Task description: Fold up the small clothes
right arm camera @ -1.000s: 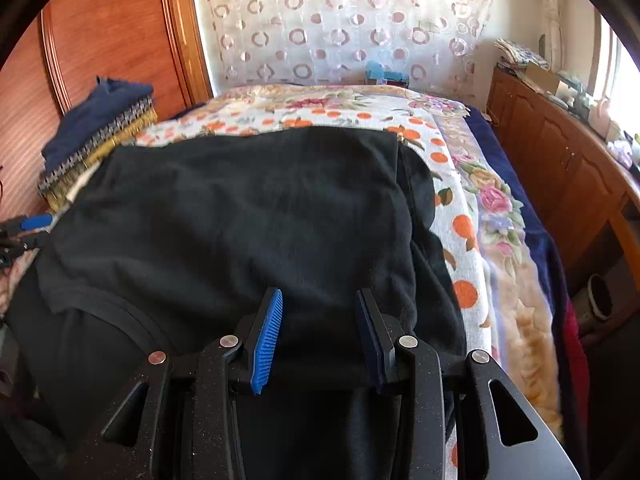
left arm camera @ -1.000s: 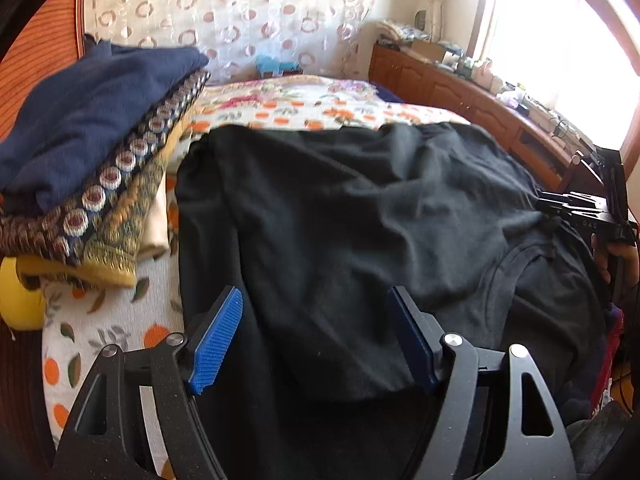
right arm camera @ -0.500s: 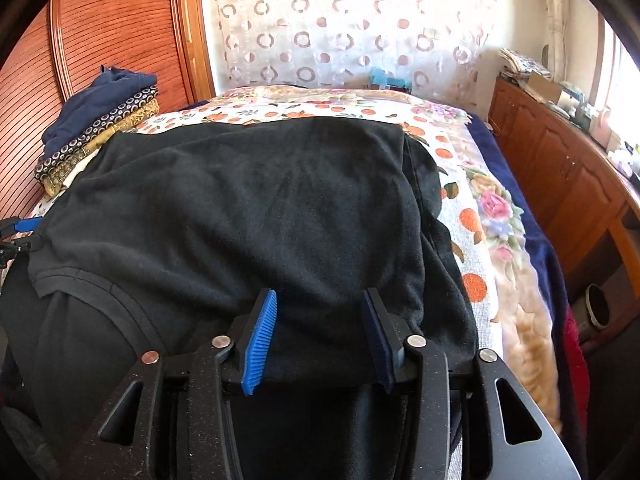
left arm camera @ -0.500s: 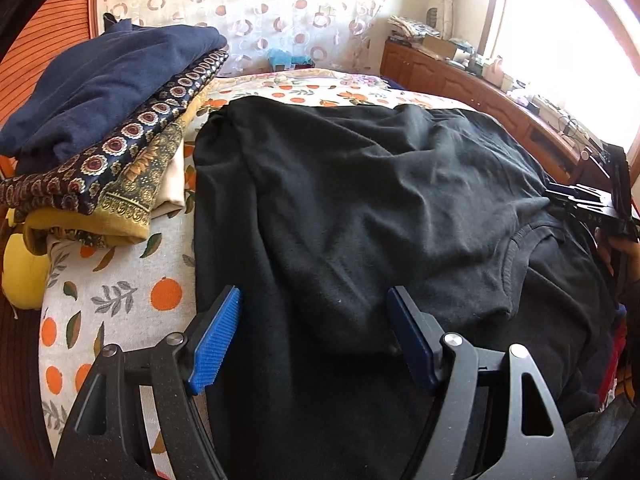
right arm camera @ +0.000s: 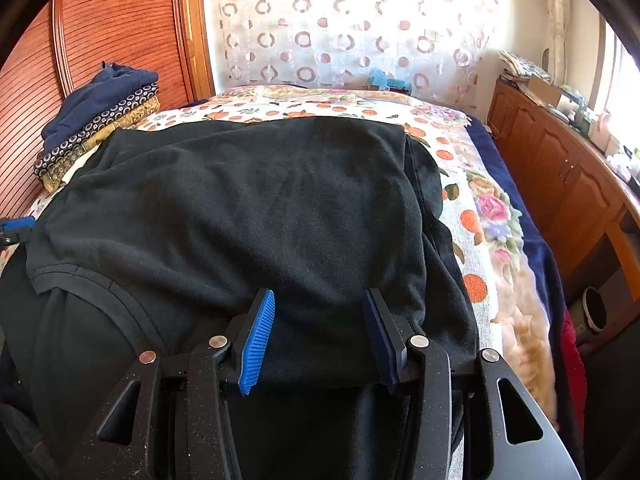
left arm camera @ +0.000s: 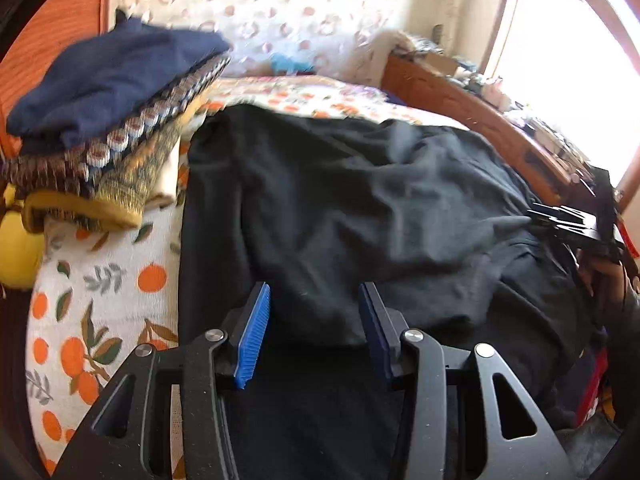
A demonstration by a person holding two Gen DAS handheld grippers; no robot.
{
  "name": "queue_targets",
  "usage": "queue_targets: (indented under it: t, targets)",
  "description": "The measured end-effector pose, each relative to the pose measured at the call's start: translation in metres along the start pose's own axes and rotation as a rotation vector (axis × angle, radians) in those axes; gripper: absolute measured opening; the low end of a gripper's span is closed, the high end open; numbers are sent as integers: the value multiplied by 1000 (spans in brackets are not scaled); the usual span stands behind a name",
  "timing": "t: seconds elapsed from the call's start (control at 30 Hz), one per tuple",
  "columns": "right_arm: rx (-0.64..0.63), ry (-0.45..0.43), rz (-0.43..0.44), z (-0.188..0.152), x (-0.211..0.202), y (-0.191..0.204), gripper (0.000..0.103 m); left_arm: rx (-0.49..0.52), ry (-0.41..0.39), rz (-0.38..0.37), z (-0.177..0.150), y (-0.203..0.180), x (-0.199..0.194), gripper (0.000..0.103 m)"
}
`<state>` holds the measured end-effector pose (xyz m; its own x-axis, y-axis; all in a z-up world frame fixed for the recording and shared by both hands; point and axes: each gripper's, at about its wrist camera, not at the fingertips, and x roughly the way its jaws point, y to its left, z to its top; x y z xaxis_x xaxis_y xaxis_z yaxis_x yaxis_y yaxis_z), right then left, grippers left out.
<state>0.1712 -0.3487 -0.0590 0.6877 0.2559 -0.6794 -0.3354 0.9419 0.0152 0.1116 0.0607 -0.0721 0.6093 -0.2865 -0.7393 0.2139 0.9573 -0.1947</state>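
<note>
A black T-shirt (left arm camera: 360,208) lies spread on the bed, its lower part folded over toward the collar; it also shows in the right wrist view (right arm camera: 256,208). My left gripper (left arm camera: 316,336) is open, its blue pads either side of the near folded edge at the shirt's left side. My right gripper (right arm camera: 320,340) is open over the near edge at the shirt's right side; its body also shows at the right of the left wrist view (left arm camera: 576,224). The left gripper's blue tip (right arm camera: 16,226) peeks in at the far left.
A stack of folded clothes (left arm camera: 104,120), navy on top, sits at the bed's left by the wooden headboard (right arm camera: 100,32). The floral bedsheet (right arm camera: 480,208) shows around the shirt. A wooden cabinet (right arm camera: 568,168) runs along the right. A yellow object (left arm camera: 16,248) lies far left.
The left gripper's jaws have narrowed around the folded edge and its view has shifted, blurred. The right gripper's jaws have opened a little wider; the shirt looks much the same.
</note>
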Motion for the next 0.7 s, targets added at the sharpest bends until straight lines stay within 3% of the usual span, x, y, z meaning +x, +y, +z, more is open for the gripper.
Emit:
queue_targets:
  t: [0.2,0.33,0.6,0.67,0.7]
  targets:
    - [32,-9,20,-2,-4,-4,48,-2,1,8,-3,0,4,47]
    - [82,-59,-2,-9,-25,-17,48,3,-3,1,-3,0,4,47]
    - [94,35,-18,-26,-24,-31,49,6,-13,10,-4,0,5,47]
    - [87,34,-8,-23,-22,-28,49,23,-8,18,-4,-2,5,34]
    - [84,39,-6,-21,-20,-27,49,27,-4,17,-3,-3,6,33]
